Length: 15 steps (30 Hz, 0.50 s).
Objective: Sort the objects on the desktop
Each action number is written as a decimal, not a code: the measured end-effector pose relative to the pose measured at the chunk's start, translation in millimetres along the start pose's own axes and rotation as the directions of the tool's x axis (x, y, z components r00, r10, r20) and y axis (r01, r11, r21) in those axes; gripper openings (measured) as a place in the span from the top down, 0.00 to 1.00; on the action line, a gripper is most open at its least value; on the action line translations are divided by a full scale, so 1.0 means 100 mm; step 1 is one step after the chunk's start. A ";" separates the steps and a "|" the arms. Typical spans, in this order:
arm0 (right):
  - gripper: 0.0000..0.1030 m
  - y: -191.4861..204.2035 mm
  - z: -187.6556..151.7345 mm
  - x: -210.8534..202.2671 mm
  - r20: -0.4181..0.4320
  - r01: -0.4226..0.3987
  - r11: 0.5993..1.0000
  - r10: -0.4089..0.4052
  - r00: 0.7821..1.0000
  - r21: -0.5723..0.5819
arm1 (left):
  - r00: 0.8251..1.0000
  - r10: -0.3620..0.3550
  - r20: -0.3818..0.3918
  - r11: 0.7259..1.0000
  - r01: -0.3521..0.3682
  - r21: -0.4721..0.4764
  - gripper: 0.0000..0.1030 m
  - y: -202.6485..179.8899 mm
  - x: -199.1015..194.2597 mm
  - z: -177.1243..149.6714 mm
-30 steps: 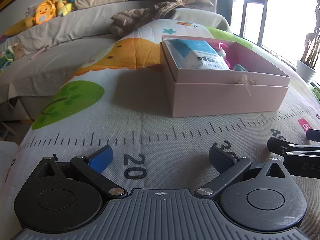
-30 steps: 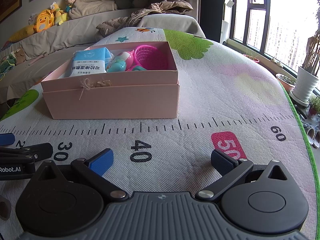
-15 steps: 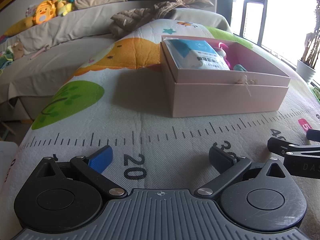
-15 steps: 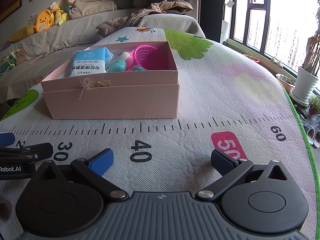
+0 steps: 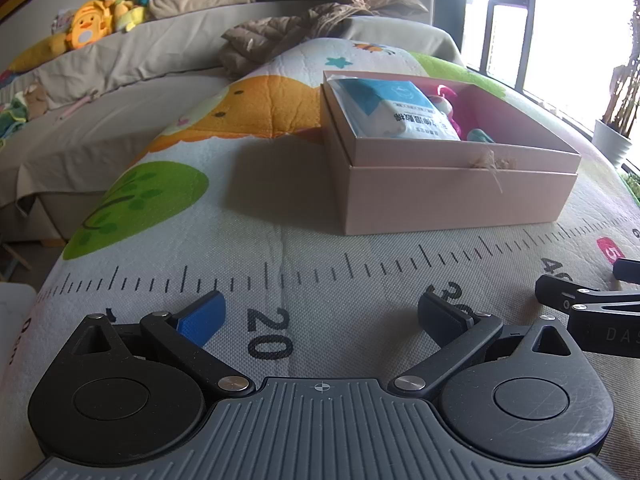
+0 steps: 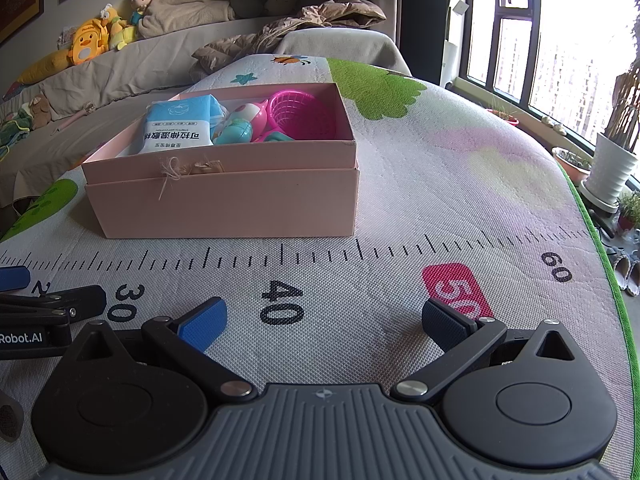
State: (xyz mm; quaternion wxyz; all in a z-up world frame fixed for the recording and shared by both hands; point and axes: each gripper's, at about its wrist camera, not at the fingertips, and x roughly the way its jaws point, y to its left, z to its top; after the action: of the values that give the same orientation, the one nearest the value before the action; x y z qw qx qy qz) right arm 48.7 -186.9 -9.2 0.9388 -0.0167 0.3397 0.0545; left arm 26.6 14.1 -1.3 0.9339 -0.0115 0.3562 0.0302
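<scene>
Grippers rest low over the printed play mat, side by side. Left gripper: jaws spread wide, nothing between the blue pads, positioned over the printed "20" mark. Right gripper: jaws likewise wide and empty, between the "40" and "50" marks. Pink box sits on the mat beyond the ruler scale, at 11 o'clock from the right gripper and 1 o'clock from the left. Contents: blue-and-white packet at the left end, teal-and-pink toy in the middle, magenta basket at the right end. Sofa with plush toys lies farther back at 10 o'clock.
</scene>
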 end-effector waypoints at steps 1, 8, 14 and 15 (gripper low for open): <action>0.00 0.00 0.00 0.00 0.000 0.000 1.000 0.000 1.000 0.000 | 1.000 0.000 0.000 1.000 0.000 -0.002 0.00 0.00 0.00 0.00; 0.00 0.00 0.00 0.00 0.000 0.000 1.000 0.000 1.000 0.000 | 1.000 -0.005 -0.014 1.000 0.006 0.013 0.00 0.00 -0.02 0.00; 0.00 0.00 0.00 0.00 0.000 0.000 1.000 0.000 1.000 0.000 | 1.000 0.000 -0.013 1.000 0.000 0.016 0.00 -0.02 -0.03 -0.02; 0.00 0.00 0.00 0.00 0.000 0.000 1.000 0.000 1.000 0.000 | 1.000 0.000 -0.013 1.000 0.001 0.016 0.00 -0.02 -0.03 -0.02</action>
State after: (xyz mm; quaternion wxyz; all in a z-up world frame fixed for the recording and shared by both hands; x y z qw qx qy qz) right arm 48.7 -187.1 -9.1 0.9388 -0.0166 0.3397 0.0546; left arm 22.8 12.1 -0.8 0.9316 -0.0045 0.3625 0.0271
